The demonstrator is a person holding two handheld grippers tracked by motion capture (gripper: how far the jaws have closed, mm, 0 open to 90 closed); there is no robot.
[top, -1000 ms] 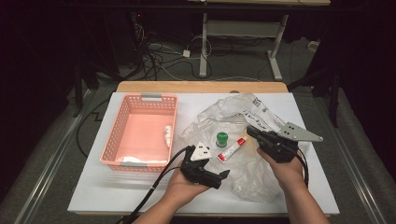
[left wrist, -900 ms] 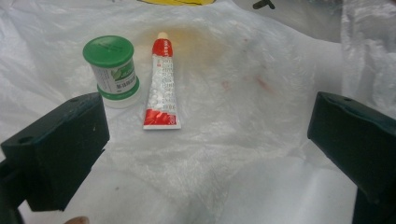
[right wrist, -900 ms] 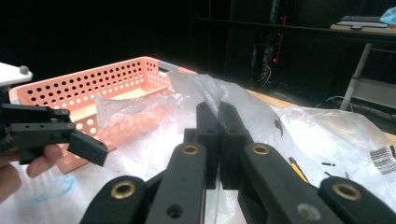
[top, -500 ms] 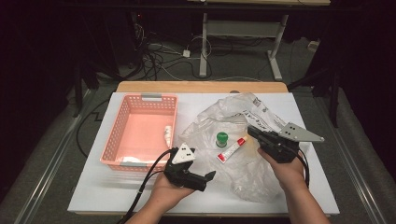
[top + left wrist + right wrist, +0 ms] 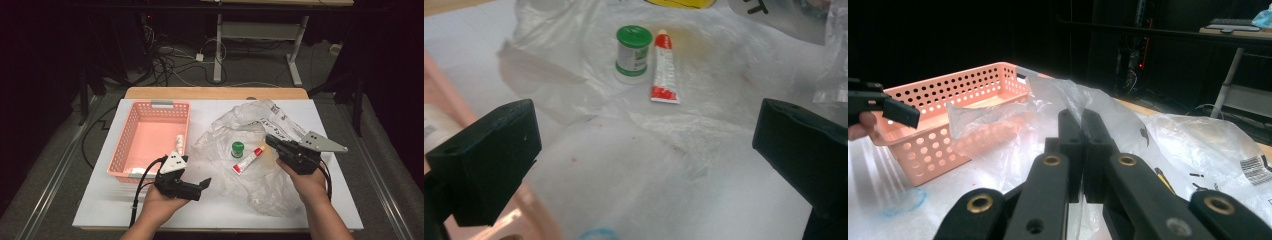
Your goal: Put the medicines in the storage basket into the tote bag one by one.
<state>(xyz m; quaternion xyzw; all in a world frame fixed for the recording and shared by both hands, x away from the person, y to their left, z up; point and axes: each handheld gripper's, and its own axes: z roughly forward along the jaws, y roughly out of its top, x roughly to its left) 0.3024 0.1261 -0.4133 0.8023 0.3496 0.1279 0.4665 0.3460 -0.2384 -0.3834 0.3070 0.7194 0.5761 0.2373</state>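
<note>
- High view puts the pink basket [image 5: 150, 137] at the left of the plastic bag [image 5: 250, 150]; two white items already lie in it, by my reading.
- A green-capped jar [image 5: 237, 149] and a red-and-white tube [image 5: 247, 161] remain on the bag, right of the basket, so roughly half the work is left.
- Left gripper [image 5: 200, 185], jaws wide apart and empty, has pulled back from the jar toward the basket's near corner.
- Right gripper [image 5: 1080, 150], jaws pressed together on a fold of the bag, has not moved.
</note>
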